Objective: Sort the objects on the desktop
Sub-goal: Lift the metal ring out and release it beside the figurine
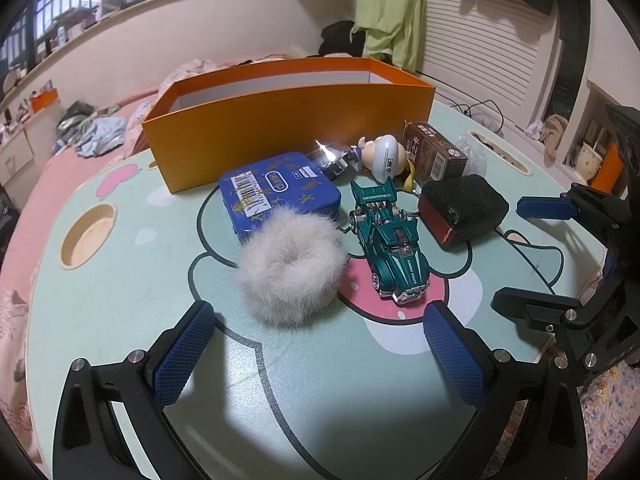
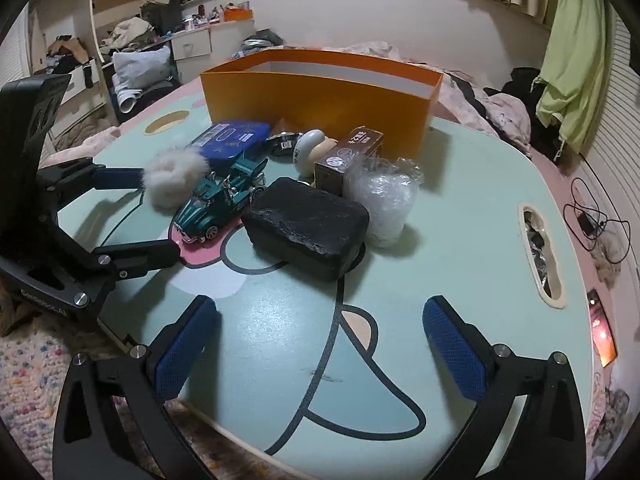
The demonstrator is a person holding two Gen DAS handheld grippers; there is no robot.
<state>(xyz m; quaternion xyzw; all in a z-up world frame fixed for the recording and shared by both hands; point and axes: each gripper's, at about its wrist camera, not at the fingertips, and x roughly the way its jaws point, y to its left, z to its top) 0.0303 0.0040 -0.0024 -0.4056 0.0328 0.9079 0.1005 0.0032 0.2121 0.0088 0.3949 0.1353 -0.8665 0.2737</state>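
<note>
**Clutter on a cartoon table, both tongs wide and empty**

Here, a mint-green table (image 1: pixel 120 280) with a cartoon print stands in a messy bedroom: pink bedding, hanging clothes, shelves. Left gripper (image 1: pixel 320 320) and right gripper (image 2: pixel 320 316) both gape, holding nothing. The fluffy scrunchie (image 1: pixel 290 266), blue tin (image 1: pixel 280 196), green toy car (image 1: pixel 390 246) and black case (image 2: pixel 306 226) cluster before the orange box (image 1: pixel 288 124).

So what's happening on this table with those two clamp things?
A person is sorting desk clutter with two handheld grippers. Both the left gripper and right gripper are open and empty, hovering over the table. The toy car, fluffy scrunchie, blue tin and black case sit outside the orange box.
</note>
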